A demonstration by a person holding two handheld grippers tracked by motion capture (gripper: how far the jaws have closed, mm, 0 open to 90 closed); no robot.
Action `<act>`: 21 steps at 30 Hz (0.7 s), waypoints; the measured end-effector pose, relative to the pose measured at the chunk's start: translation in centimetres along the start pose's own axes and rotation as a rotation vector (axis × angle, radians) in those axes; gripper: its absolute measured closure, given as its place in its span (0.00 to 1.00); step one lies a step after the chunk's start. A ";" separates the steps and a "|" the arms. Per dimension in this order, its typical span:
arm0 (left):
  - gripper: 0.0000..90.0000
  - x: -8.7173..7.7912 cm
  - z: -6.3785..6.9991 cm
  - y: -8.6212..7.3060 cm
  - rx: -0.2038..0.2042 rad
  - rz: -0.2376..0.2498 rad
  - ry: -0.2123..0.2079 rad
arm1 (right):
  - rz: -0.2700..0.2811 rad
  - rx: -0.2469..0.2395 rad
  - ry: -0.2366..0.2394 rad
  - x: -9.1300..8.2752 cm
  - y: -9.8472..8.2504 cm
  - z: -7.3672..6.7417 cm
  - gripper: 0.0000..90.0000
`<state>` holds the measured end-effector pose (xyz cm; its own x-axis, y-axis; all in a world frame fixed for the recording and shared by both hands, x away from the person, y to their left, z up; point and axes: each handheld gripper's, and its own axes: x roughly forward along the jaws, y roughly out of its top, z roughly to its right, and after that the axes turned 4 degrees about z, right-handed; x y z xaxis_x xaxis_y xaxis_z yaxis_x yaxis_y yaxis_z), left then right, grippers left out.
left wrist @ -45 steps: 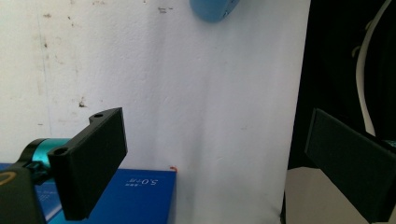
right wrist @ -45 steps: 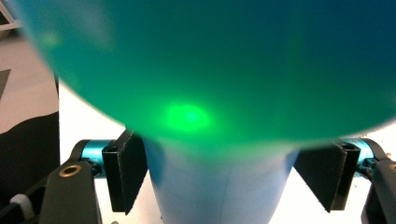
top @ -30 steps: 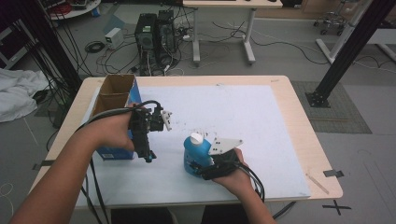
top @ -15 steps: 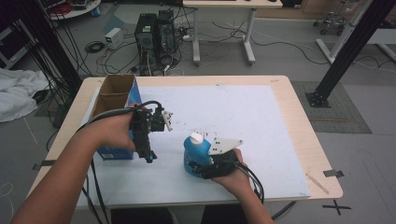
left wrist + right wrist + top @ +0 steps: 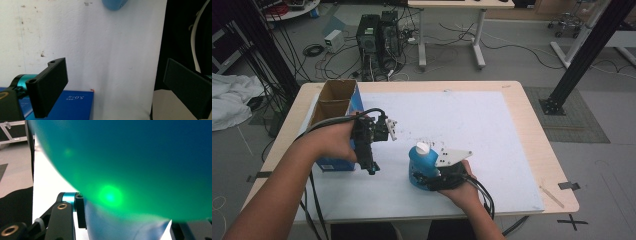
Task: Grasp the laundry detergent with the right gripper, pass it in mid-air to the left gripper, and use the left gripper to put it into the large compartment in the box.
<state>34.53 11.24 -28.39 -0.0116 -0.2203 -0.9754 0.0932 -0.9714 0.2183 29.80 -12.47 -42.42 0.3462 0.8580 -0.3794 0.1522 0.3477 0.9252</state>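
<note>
Here, right tool clamps blue bottle (mat edge near).

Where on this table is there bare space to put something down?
The white mat is bare right of the blue bottle and behind it, up to the far edge. It is crowded at the left: the blue box, the left gripper and right gripper cluster there.

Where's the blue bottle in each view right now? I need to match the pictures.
High view: blue bottle stands low centre on the white mat, at the right gripper.
Left gripper view: just its rounded blue edge at the top, past the open jaws.
Right gripper view: its blue-green body looms close up, blurred, between the jaws.
Shared landmark: the white mat.
</note>
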 end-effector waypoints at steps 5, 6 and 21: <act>0.06 0.1 0.0 0.2 -0.004 -0.014 0.016 | 0.005 0.001 0.021 -0.2 0.0 0.0 0.51; 0.06 0.1 0.0 0.2 -0.004 -0.014 0.016 | 0.005 0.001 0.021 -0.2 0.0 0.0 0.51; 0.06 -1.7 0.6 2.4 0.051 -0.010 0.003 | -0.048 -0.088 0.092 -1.7 3.3 0.2 0.51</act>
<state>34.18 9.18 -26.22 -0.0091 -0.2106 -0.9775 0.0426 -0.9768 0.2100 29.89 -12.91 -38.74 0.2537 0.8691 -0.4246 0.0832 0.4177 0.9048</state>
